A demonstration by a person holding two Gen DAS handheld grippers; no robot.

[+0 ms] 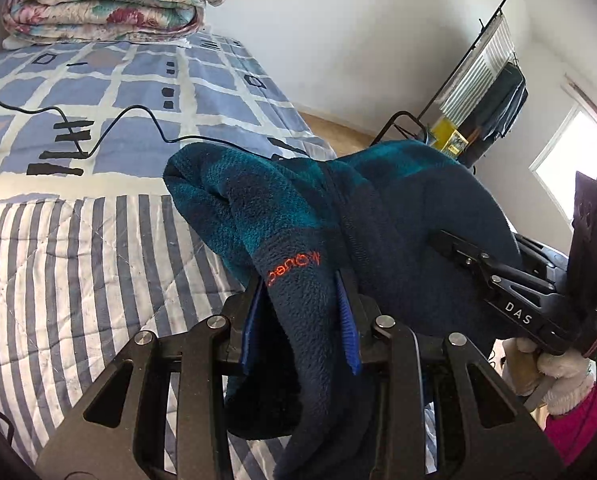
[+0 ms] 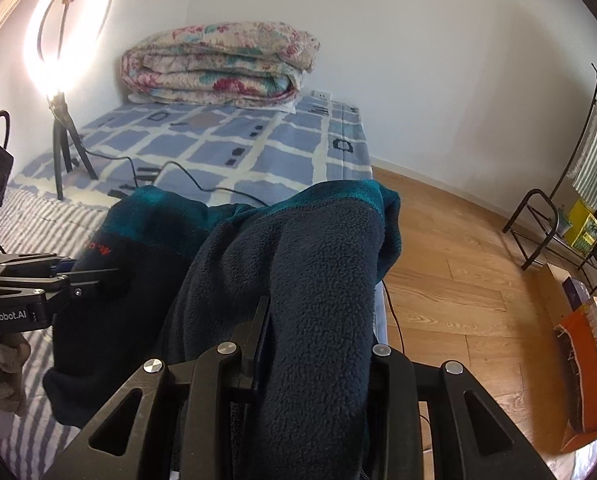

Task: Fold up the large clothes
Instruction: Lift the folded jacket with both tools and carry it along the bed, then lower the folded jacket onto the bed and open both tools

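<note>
Left claw [image 1: 302,312] clamping fleece [image 1: 298,208], right claw [image 2: 318,340] likewise

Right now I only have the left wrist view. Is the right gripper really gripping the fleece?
Observer: Yes. The right gripper is shut on a navy fold of the fleece.
Operator: A black leg stands at the left of the bed. What is it?
Observer: A tripod leg. The tripod holds a lit ring light on the bed.
Operator: Anything on the floor beside the bed?
Observer: What looks like an orange bag, at the right edge.
</note>
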